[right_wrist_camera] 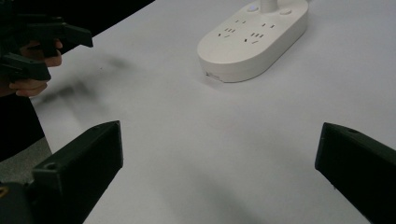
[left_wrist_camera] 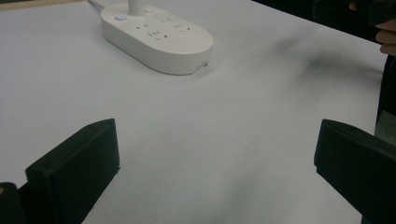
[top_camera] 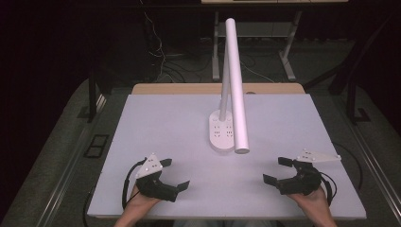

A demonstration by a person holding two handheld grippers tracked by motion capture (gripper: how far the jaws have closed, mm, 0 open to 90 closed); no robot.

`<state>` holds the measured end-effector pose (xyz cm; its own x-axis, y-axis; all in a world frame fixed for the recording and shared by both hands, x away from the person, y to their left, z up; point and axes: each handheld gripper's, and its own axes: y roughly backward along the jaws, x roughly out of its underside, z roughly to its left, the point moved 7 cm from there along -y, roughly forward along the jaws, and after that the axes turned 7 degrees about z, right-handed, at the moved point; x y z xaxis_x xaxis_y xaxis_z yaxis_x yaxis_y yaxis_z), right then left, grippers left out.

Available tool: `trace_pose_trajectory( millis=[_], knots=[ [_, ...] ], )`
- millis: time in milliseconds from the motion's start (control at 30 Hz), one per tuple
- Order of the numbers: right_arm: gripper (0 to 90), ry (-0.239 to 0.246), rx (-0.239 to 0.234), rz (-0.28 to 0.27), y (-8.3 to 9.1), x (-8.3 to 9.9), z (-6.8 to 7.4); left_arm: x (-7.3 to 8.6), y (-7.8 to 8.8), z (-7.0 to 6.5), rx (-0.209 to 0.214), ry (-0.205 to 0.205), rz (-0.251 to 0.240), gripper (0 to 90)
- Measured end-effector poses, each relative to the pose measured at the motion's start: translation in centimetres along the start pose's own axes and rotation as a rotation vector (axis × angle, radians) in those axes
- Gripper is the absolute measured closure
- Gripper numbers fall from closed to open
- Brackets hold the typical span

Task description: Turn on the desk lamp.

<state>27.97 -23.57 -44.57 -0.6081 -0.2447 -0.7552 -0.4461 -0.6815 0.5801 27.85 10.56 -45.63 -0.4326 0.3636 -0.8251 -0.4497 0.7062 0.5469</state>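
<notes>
A white desk lamp stands mid-table, its oval base [top_camera: 221,133] carrying sockets and buttons, its long white arm [top_camera: 236,85] reaching toward me. The same base [left_wrist_camera: 156,36] lies ahead of the left jaws and the base [right_wrist_camera: 254,38] also sits ahead of the right jaws. My left gripper [top_camera: 172,175] rests low at the near left, jaws wide apart over bare table, and I see it as the left gripper [left_wrist_camera: 215,163] too. At the near right, my right gripper [top_camera: 278,170] is open as well, nothing between its jaws; close up, the right gripper [right_wrist_camera: 219,163] spans bare table.
The white table top [top_camera: 283,123] has a wooden strip [top_camera: 179,89] along its far edge. Beyond it stand desk legs [top_camera: 288,61] and cables [top_camera: 161,52] on a dark floor. The other hand's gripper [right_wrist_camera: 37,42] appears at far left of the right gripper view.
</notes>
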Motion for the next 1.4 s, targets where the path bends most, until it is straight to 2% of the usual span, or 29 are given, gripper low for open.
trace_pose_trajectory(
  millis=[267,933,1233,1400],
  knots=[
    [0.3,-0.001,0.005,0.015,0.1,0.1,-0.2,0.0,0.1,0.3,-0.02,-0.01,-0.002,0.0],
    [0.3,-0.019,-0.004,0.045,0.6,0.4,-0.2,-0.1,0.2,0.5,-0.024,0.003,-0.023,0.0],
    [0.3,0.0,-0.013,0.083,0.4,0.1,0.0,-0.1,0.2,0.5,-0.026,0.007,-0.02,0.0],
    [0.3,0.011,-0.024,0.094,0.4,-0.6,-0.1,0.0,0.3,0.5,-0.027,0.008,-0.018,0.0]
  ],
)
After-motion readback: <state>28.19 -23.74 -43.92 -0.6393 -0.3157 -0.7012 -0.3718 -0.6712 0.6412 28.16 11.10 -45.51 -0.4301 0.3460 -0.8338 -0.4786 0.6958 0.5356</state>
